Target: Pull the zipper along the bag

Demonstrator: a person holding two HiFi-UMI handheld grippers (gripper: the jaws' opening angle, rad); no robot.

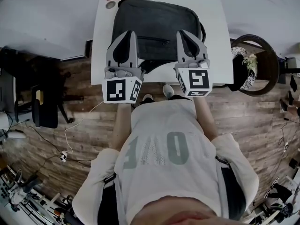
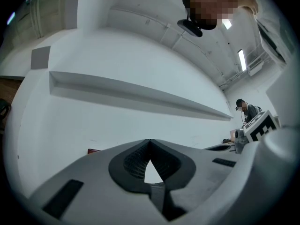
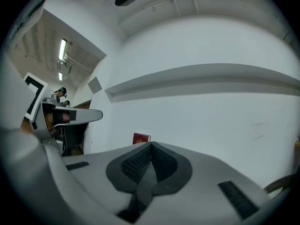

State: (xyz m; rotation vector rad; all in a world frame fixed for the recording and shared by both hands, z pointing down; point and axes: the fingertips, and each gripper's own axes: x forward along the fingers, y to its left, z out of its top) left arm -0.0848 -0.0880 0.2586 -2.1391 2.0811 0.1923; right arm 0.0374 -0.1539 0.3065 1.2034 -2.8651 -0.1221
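Left gripper (image 1: pixel 128 33) and right gripper (image 1: pixel 183 32), both pressed together on nothing, hover over the near side of the bag (image 1: pixel 157 18), its zipper (image 1: pixel 157 40) between them, ungripped; pulled already or not, I cannot tell.

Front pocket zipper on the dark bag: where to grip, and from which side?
Pinch the pull tab, seemingly at the zipper's right end, from above with the right gripper, nearest it: the bag lies flat, zipper facing up. Tab is too small to judge further.
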